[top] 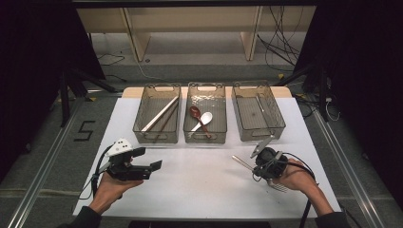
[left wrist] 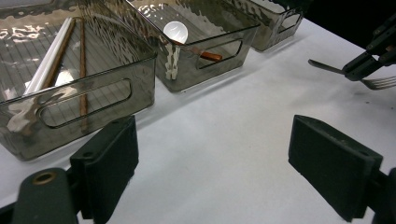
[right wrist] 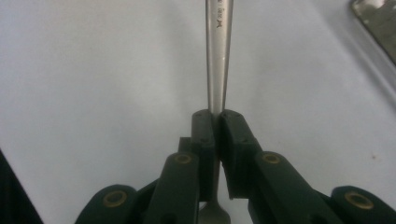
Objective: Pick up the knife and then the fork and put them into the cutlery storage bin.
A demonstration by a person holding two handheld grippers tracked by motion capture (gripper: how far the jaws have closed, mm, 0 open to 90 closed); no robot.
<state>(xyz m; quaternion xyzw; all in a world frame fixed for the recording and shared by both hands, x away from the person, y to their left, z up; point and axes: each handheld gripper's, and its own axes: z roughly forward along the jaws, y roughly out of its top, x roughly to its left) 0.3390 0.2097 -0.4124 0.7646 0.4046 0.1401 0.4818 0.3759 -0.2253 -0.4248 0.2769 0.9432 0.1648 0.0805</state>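
Observation:
My right gripper (top: 260,170) is at the front right of the white table, shut on the handle of a metal fork (top: 242,163). The fork's tines (top: 279,186) stick out toward the person's hand. In the right gripper view the black pads (right wrist: 205,133) pinch the fork's handle (right wrist: 218,56), which runs straight up and away over the table. My left gripper (top: 148,159) is held at the front left, open, with nothing between its jaws. From the left gripper view (left wrist: 219,163) I see the right gripper (left wrist: 366,63) with the fork (left wrist: 379,83) at the far right.
Three smoky clear bins stand in a row at the back. The left bin (top: 142,127) holds a white and a brown chopstick (top: 159,115). The middle bin (top: 205,137) holds a brown spoon (top: 196,113) and a white spoon (top: 204,118). The right bin (top: 280,124) stands nearest the fork.

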